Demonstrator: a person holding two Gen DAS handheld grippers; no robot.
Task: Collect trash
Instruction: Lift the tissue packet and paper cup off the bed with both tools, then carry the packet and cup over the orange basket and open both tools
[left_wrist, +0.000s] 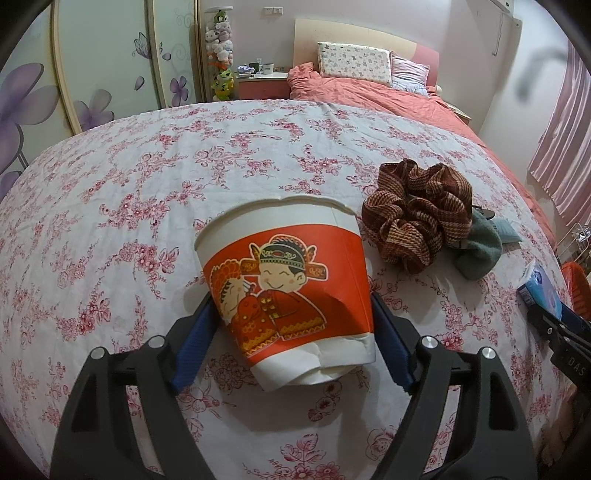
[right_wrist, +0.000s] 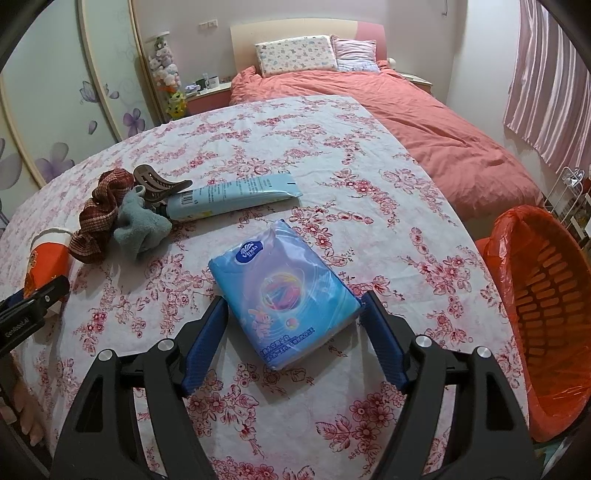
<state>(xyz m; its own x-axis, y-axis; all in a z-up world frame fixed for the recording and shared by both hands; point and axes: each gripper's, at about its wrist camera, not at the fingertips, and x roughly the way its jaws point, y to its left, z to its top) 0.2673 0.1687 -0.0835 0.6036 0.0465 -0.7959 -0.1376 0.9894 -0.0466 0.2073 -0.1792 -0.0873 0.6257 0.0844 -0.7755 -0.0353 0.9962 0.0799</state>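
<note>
Bedroom, pink bed behind a round table in white cloth with red flowers (left_wrist: 147, 184), with an orange-bagged slatted bin (right_wrist: 517, 236) at its edge for rubbish. Left gripper (left_wrist: 291, 297) spread astride a dented red-and-white paper cup (left_wrist: 288, 280) lying tipped mid-table, ready to lift; impossible to tell whether pads press. Right gripper (right_wrist: 294, 298) spread loosely around a blue plastic tissue pack (right_wrist: 284, 295).

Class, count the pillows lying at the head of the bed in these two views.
2. A floral-print pillow leans on the headboard; a striped pink pillow sits just to its right in the picture. The quilt may hide others.
</note>
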